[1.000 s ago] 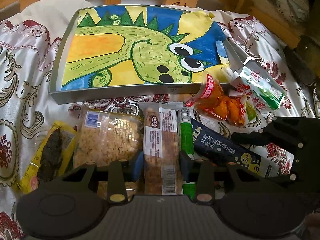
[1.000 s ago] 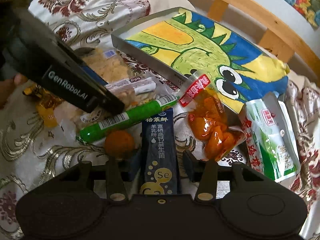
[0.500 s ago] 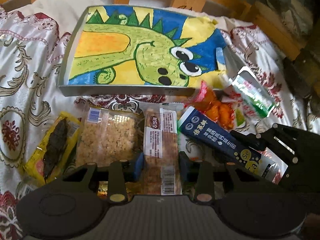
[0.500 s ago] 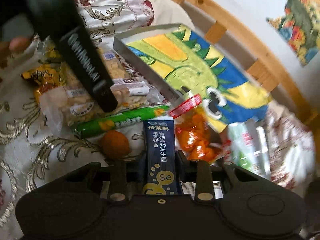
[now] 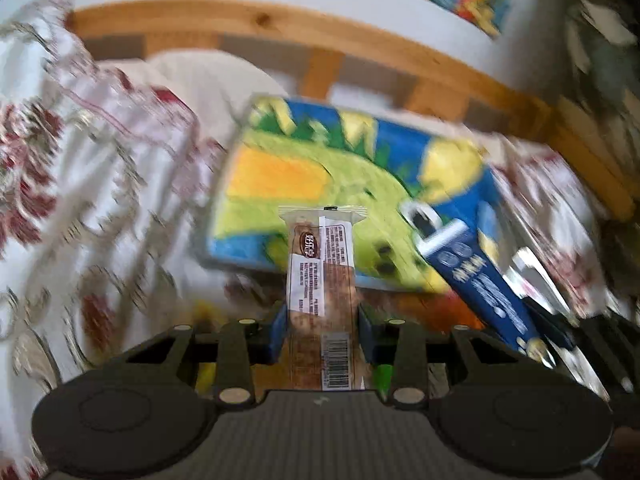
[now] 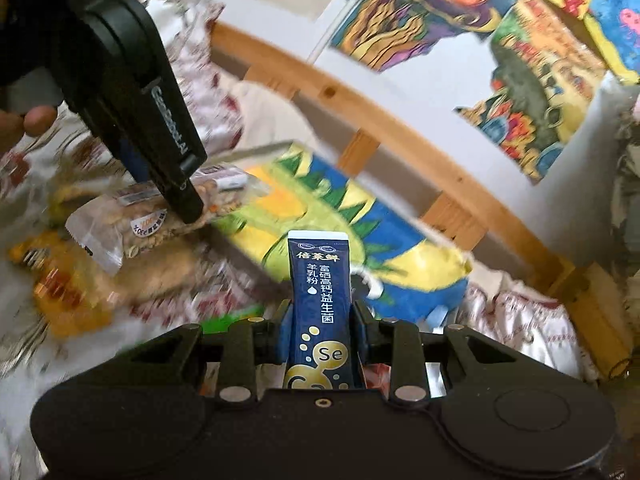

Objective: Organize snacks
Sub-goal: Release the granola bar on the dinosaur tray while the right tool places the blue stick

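Note:
My left gripper [image 5: 322,332] is shut on a clear-wrapped brown snack bar [image 5: 322,276] and holds it up off the cloth, in front of the dinosaur-picture tray [image 5: 276,176]. My right gripper [image 6: 320,328] is shut on a dark blue stick packet [image 6: 320,280], which stands upright between the pads. In the left wrist view the blue packet [image 5: 476,280] shows lifted at the right. In the right wrist view the left gripper [image 6: 188,208] hangs at the upper left with the snack bar [image 6: 224,186] in it. The tray [image 6: 256,150] lies just beyond both packets.
Other snacks lie on the floral cloth [image 5: 100,200]: yellow packets [image 6: 60,280], a green stick [image 6: 228,318] and an orange packet [image 5: 448,312]. A wooden rail [image 6: 400,136] runs behind the tray. Paintings [image 6: 540,80] hang on the wall. A person's fingers [image 6: 36,120] show at the far left.
Both grippers have risen and tilted up, lifting the snack bar and the blue packet off the cloth. The right jaws closed in on the blue packet.

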`<action>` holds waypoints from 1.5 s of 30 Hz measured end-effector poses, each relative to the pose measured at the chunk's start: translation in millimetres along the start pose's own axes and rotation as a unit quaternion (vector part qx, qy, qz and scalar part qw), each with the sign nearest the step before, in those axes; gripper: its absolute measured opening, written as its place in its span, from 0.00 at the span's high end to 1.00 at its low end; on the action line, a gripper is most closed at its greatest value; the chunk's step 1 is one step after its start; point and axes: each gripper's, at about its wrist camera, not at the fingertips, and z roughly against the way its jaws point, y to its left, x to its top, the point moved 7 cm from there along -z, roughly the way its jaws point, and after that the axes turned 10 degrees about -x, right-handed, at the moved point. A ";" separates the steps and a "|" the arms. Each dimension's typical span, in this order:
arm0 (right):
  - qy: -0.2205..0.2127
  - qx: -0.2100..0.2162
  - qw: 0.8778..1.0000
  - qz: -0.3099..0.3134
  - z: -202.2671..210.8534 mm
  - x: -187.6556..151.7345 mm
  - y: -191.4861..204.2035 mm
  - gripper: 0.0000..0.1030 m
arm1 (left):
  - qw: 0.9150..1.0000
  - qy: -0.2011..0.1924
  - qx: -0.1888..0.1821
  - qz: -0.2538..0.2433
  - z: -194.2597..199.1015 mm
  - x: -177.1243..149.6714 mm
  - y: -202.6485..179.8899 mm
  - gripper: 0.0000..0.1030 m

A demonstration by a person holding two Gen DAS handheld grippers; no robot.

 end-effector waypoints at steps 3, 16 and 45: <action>-0.003 -0.002 0.999 -0.039 -11.6 11.7 -1.7 0.68 | 0.999 -0.041 0.026 -0.013 -6.2 20.1 7.7 0.60; 0.048 -0.006 0.968 -0.246 -110.8 36.7 -20.0 0.68 | 0.990 -0.127 0.025 0.046 -53.3 80.4 51.3 0.60; 0.114 0.000 0.959 -0.260 -177.1 19.0 6.7 0.66 | 0.995 -0.064 0.042 0.059 -114.9 62.5 65.9 0.60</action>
